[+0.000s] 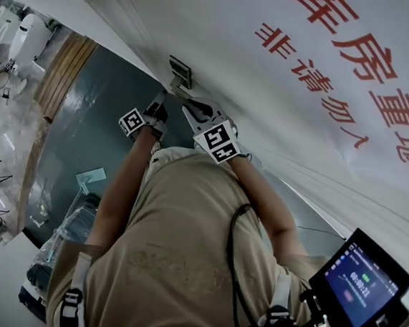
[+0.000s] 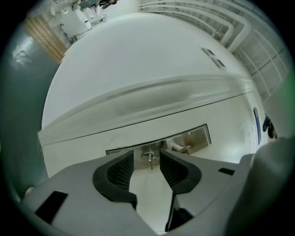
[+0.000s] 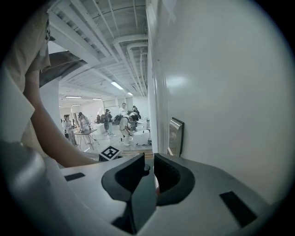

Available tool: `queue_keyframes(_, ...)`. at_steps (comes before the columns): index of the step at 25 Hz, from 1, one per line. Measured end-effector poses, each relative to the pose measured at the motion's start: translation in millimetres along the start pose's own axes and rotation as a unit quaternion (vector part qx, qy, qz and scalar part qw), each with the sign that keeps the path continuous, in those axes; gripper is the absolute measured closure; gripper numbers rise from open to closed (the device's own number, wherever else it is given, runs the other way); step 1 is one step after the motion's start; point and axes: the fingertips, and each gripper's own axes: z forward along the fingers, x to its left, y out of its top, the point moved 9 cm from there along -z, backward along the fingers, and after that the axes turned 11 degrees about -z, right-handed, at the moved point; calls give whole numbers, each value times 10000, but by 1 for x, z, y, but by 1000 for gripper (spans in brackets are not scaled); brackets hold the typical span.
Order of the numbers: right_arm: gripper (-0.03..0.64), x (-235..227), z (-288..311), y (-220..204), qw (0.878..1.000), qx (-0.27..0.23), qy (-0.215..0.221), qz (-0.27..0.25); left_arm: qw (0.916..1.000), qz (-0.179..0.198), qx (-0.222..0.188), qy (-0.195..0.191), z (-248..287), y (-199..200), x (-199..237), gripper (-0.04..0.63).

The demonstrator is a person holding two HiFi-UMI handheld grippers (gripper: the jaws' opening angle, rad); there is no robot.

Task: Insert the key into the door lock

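Observation:
A steel lock plate (image 1: 179,70) sits on the white door (image 1: 280,123). In the left gripper view a small metal key (image 2: 149,159) stands in the cylinder of the lock plate (image 2: 196,137), its bow hanging down. My left gripper (image 2: 146,153) is open and level, just short of the key, and the pads do not touch it. In the head view the left gripper (image 1: 157,111) and right gripper (image 1: 195,111) both point at the plate. The right gripper (image 3: 147,157) hovers left of the plate (image 3: 175,137), its jaws open by a narrow gap and holding nothing I can make out.
Red characters (image 1: 358,59) cover the door. A small screen (image 1: 362,282) hangs at my right hip. Grey floor (image 1: 87,112) lies left of the door. Far behind, several people (image 3: 83,122) stand around tables.

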Motion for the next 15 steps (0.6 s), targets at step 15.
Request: queue_keyframes(15, 546, 4, -9, -2, 9988, -150, 394, -243, 9952, -812, -544, -28, 2, -17, 6, 428)
